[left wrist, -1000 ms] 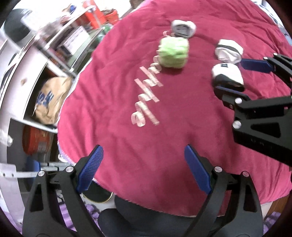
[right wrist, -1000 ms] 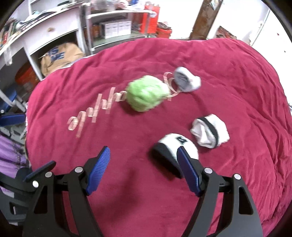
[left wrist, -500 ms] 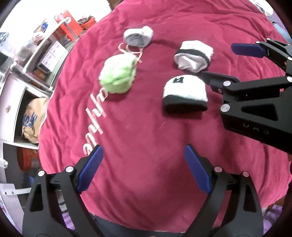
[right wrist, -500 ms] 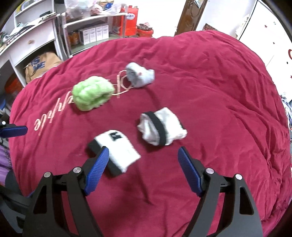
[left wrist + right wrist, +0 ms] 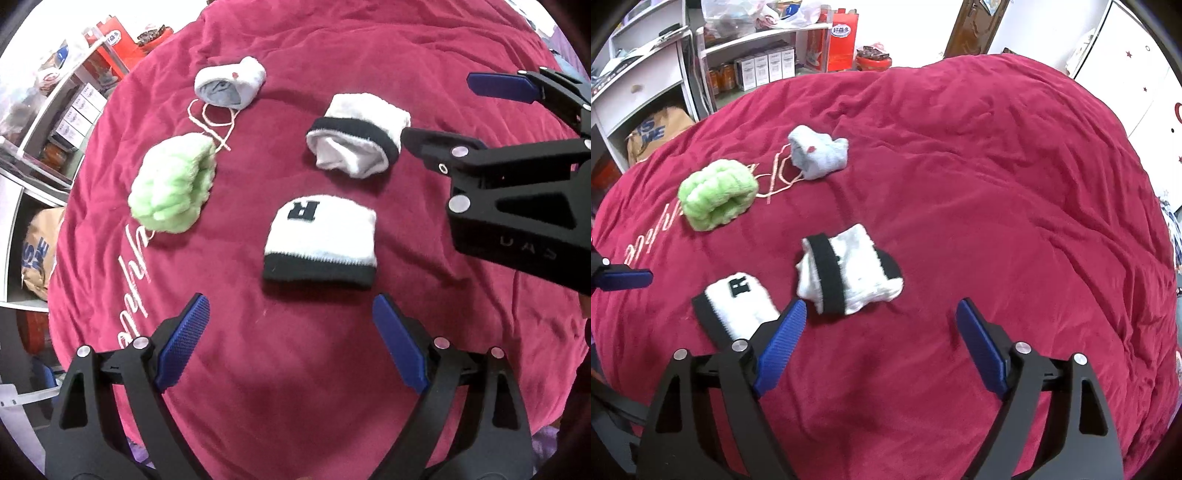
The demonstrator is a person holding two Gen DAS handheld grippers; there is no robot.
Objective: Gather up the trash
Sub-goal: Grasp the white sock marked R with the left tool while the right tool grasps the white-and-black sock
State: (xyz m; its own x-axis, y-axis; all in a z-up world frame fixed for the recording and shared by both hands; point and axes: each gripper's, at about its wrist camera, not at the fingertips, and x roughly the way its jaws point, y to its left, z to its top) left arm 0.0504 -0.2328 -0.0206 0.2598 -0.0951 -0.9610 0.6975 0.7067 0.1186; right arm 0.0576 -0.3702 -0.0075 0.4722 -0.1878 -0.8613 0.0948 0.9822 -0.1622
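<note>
Four rolled cloth bundles lie on a crimson bedspread (image 5: 295, 387) (image 5: 997, 184). A white bundle with a black band and the letter R (image 5: 320, 240) (image 5: 737, 306) lies just ahead of my left gripper (image 5: 291, 339), which is open and holds nothing. A second white bundle with a black band (image 5: 356, 147) (image 5: 846, 275) sits just beyond my right gripper (image 5: 881, 332); its jaws are opening, nothing between them. A fluffy green bundle (image 5: 173, 184) (image 5: 718, 194) and a pale grey one (image 5: 229, 86) (image 5: 818, 157) lie farther back. The right gripper (image 5: 439, 110) shows at the left view's right edge.
White shelves with boxes and jars (image 5: 753, 70) and a brown paper bag (image 5: 653, 133) stand beyond the bed's left side. A brown door (image 5: 971, 29) and a white wardrobe (image 5: 1126, 66) are at the back. Pink embroidered lettering (image 5: 129, 295) runs across the bedspread.
Both grippers have swept across the bed toward the bundles. The R bundle now lies ahead of the left gripper, the other banded bundle ahead of the right. The right jaws stand a little wider.
</note>
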